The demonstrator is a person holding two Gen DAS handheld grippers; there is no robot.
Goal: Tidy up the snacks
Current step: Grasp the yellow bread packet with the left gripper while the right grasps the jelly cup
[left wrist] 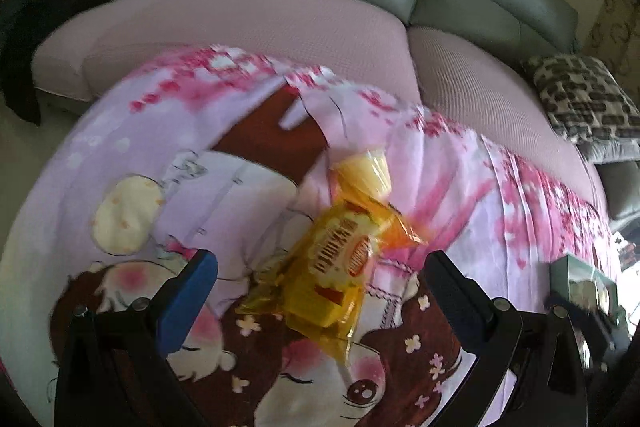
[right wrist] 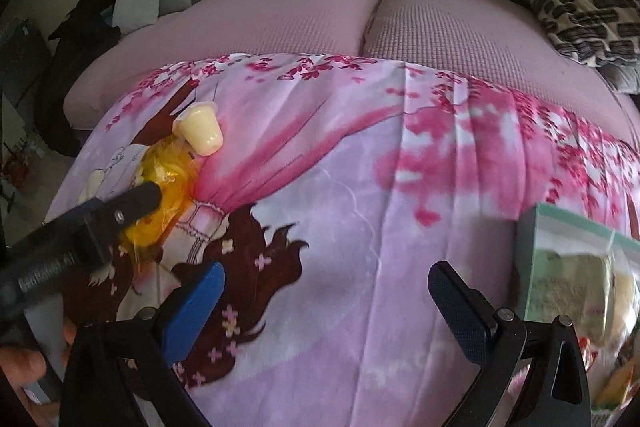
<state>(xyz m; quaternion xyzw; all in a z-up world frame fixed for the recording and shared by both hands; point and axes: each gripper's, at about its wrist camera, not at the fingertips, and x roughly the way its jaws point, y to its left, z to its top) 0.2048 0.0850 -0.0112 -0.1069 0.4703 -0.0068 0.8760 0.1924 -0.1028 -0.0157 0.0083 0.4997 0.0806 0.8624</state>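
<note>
A yellow snack bag [left wrist: 332, 267] lies on the pink cartoon cloth [left wrist: 460, 187], with a pale yellow jelly cup [left wrist: 366, 173] just beyond it. My left gripper [left wrist: 320, 275] is open, its jaws wide on either side of the bag's near half, not closed on it. In the right wrist view the left gripper's finger [right wrist: 136, 201] lies over the yellow bag [right wrist: 172, 179], and the jelly cup [right wrist: 202, 133] lies on its side behind. My right gripper [right wrist: 326, 291] is open and empty above bare cloth.
A green box with a clear window [right wrist: 576, 267] stands at the cloth's right side, also in the left wrist view [left wrist: 580, 283]. Behind the cloth is a pink-covered grey sofa [right wrist: 320, 19] with a patterned cushion [right wrist: 588, 11] and dark clothes [right wrist: 84, 23].
</note>
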